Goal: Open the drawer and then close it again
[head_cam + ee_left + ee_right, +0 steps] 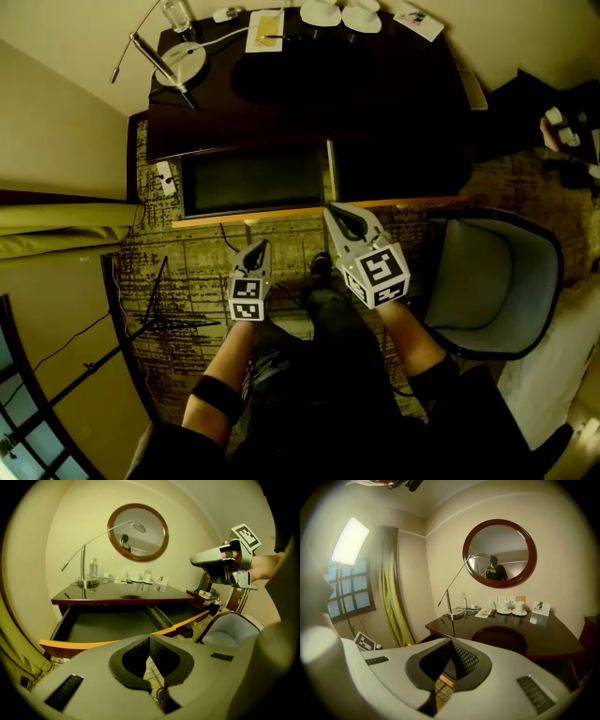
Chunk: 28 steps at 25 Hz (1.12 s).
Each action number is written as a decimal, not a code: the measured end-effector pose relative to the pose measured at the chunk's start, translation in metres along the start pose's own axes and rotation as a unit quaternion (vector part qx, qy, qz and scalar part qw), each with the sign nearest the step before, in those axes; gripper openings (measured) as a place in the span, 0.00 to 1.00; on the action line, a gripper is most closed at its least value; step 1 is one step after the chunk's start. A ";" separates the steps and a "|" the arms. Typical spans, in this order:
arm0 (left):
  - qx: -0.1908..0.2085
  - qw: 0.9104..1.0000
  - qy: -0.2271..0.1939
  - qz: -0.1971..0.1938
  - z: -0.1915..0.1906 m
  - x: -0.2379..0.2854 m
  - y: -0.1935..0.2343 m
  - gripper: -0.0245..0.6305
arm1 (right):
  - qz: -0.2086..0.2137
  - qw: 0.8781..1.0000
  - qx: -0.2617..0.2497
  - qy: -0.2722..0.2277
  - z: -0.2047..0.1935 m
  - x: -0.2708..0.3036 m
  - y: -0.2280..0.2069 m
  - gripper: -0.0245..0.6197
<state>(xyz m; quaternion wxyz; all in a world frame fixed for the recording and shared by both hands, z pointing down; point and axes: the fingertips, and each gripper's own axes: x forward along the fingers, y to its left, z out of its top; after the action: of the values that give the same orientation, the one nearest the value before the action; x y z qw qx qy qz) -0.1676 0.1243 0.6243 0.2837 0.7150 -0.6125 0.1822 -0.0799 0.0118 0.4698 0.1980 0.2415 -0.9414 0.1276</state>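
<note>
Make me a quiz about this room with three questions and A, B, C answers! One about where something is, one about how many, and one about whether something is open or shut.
1. Where does the lamp stand?
A. on the desk
B. on a shelf
C. on a windowsill

2. How many white cups are on the desk?
A. one
B. two
C. five

3. How is the drawer right now?
A. pushed all the way shut
B. pulled open
C. taken out and turned upside down

Answers:
1 A, because the lamp's round base sits on the dark desktop near its back left corner in the head view.
2 B, because two cups stand side by side at the back of the desk.
3 B, because the drawer's front edge sticks out from the desk and its dark inside shows.
</note>
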 end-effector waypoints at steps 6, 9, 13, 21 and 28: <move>-0.014 0.999 0.030 0.034 -0.045 0.049 0.012 0.04 | 0.022 1.000 0.003 0.011 -0.034 0.029 -0.010 0.04; -0.014 0.998 0.036 0.040 -0.060 0.072 0.012 0.04 | 0.021 1.000 0.013 0.014 -0.047 0.039 -0.021 0.04; -0.027 0.997 0.044 0.049 -0.074 0.097 0.017 0.04 | 0.019 0.999 0.020 0.017 -0.060 0.047 -0.033 0.04; -0.034 0.995 0.045 0.081 -0.064 0.124 0.036 0.04 | 0.008 0.999 0.038 0.026 -0.078 0.047 -0.052 0.04; -0.054 0.994 0.039 0.091 -0.062 0.123 0.038 0.04 | 0.007 0.998 0.048 0.028 -0.085 0.050 -0.054 0.04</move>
<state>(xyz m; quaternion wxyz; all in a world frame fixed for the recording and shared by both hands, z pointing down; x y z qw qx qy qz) -0.1769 0.0653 0.7542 0.3278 0.6322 -0.6723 0.2022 -0.0665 -0.0263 0.5751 0.2119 0.2409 -0.9297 0.1808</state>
